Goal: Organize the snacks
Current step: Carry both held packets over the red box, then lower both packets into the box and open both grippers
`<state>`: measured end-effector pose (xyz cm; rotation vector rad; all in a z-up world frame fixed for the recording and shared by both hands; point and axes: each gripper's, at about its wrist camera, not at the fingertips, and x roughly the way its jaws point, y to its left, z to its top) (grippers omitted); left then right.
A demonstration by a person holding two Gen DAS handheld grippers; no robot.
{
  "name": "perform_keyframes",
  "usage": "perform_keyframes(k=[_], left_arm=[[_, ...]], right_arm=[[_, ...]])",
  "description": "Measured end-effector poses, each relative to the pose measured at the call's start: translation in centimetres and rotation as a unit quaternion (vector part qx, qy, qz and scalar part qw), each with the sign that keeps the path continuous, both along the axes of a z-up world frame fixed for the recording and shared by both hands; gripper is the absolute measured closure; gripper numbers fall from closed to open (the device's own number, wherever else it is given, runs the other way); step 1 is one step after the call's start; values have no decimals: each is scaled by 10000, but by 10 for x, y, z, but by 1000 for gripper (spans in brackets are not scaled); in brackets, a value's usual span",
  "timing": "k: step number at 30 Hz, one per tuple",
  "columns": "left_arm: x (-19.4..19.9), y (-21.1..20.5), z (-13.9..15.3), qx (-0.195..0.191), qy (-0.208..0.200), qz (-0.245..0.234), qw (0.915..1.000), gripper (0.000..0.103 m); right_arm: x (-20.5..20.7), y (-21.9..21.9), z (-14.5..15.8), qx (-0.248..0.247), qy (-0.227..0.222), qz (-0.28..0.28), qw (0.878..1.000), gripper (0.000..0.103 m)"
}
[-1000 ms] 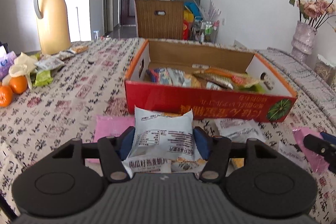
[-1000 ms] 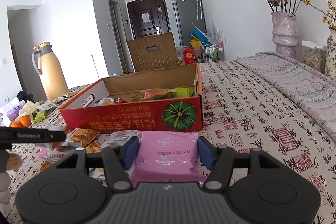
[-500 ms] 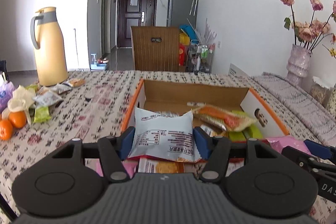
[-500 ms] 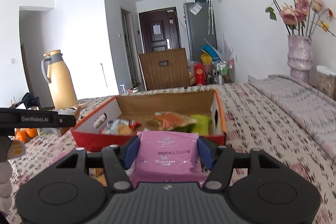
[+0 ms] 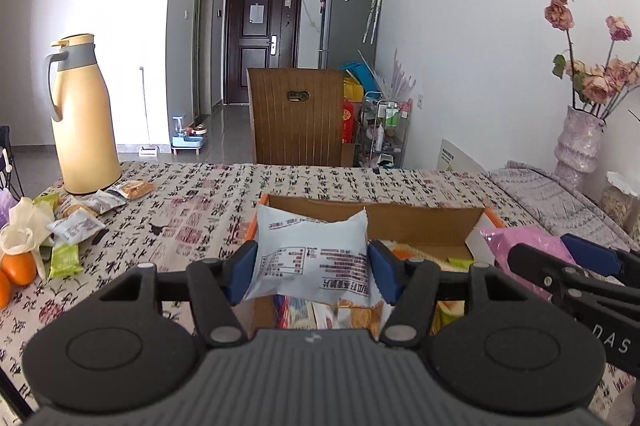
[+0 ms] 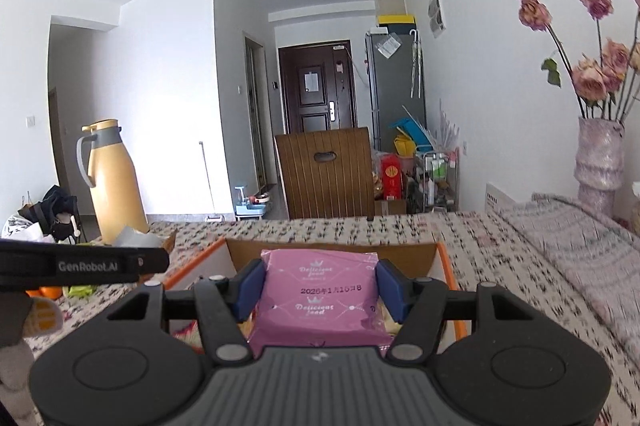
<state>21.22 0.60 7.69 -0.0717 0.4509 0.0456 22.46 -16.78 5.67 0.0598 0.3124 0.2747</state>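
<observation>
My left gripper (image 5: 312,272) is shut on a white snack packet (image 5: 312,250) with dark print, held above the near part of the cardboard box (image 5: 424,222). My right gripper (image 6: 320,284) is shut on a pink snack packet (image 6: 320,298), also over the box (image 6: 332,252). In the left wrist view the right gripper (image 5: 560,258) and its pink packet (image 5: 512,240) show at the right, over the box's right end. Several snacks (image 5: 352,314) lie inside the box below the white packet.
A yellow thermos jug (image 5: 82,118) stands at the table's far left, with loose snack packets (image 5: 76,222) and oranges (image 5: 18,266) near it. A vase of dried roses (image 5: 580,142) stands at the right. A wooden chair back (image 5: 296,114) rises beyond the table's far edge.
Both grippers rose and moved forward with their packets, from in front of the box's red front wall to above its opening. The grips stayed the same.
</observation>
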Motion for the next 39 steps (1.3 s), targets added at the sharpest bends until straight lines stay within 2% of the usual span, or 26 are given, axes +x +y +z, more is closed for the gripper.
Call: perform_keyframes(k=[8, 14, 29, 35, 36, 39], left_arm=[[38, 8, -3, -84, 133, 193, 9997, 42], [62, 9, -17, -112, 256, 327, 9991, 42], [76, 10, -50, -35, 458, 213, 9987, 42], [75, 13, -52, -51, 448, 305, 9985, 33], [74, 13, -51, -64, 427, 305, 9986, 30], [70, 14, -48, -54, 337, 370, 9987, 14]], right_arm=[[42, 15, 4, -99, 2, 35, 9999, 43], [68, 18, -15, -75, 195, -11, 9998, 43], [89, 16, -52, -157, 690, 49, 9975, 43], [91, 19, -55, -200, 750, 36, 9970, 43], [91, 18, -55, -173, 739, 9, 9971, 42], [87, 12, -53, -47, 718, -50, 9974, 19]])
